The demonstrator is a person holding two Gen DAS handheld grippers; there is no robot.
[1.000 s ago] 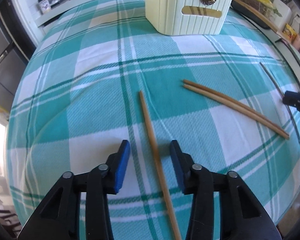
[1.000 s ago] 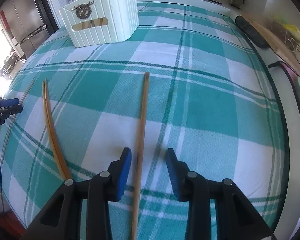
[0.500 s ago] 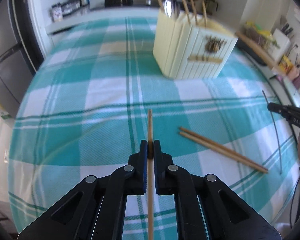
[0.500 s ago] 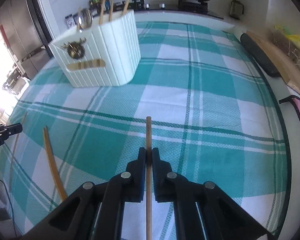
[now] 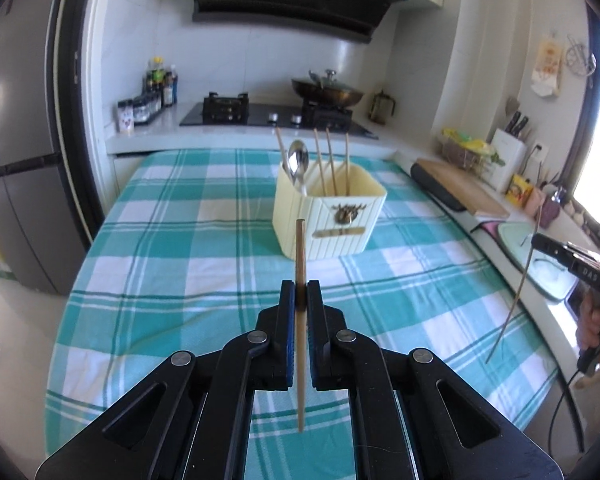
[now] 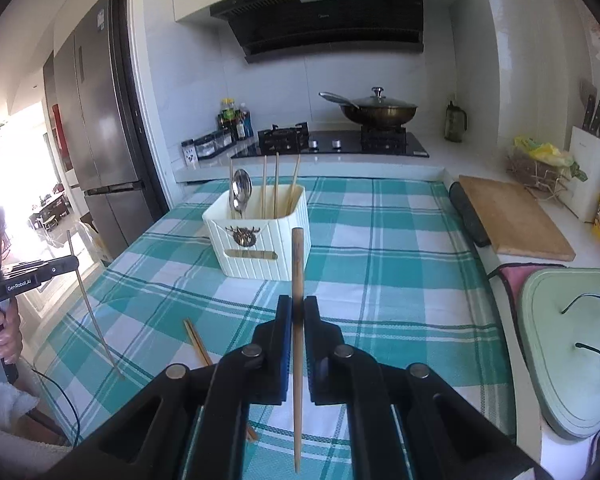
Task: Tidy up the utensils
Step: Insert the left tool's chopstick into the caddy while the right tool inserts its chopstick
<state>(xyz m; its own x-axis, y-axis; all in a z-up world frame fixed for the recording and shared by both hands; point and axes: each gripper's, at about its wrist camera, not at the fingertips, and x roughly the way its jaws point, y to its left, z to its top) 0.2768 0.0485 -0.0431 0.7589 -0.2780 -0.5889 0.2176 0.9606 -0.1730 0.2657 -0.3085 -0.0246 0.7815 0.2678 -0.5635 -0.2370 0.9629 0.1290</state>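
My left gripper [image 5: 300, 292] is shut on a wooden chopstick [image 5: 300, 252], held upright above the checked tablecloth. My right gripper [image 6: 297, 308] is shut on another wooden chopstick [image 6: 297, 264], also lifted and upright. A cream utensil holder [image 5: 328, 216] stands ahead on the table, with a spoon [image 5: 298, 160] and several chopsticks in it; it also shows in the right wrist view [image 6: 260, 240]. Two more chopsticks [image 6: 198, 342] lie on the cloth to the left of my right gripper.
The teal checked tablecloth [image 5: 180, 260] covers the table. A cutting board [image 6: 512, 216] and a green lid [image 6: 572, 340] lie on the counter to the right. A stove with a wok [image 6: 380, 110] is behind. A fridge [image 6: 96, 120] stands at the left.
Both grippers closed on a chopstick each, then lifted them off the cloth and tilted up, so the views now face the kitchen and the holder.
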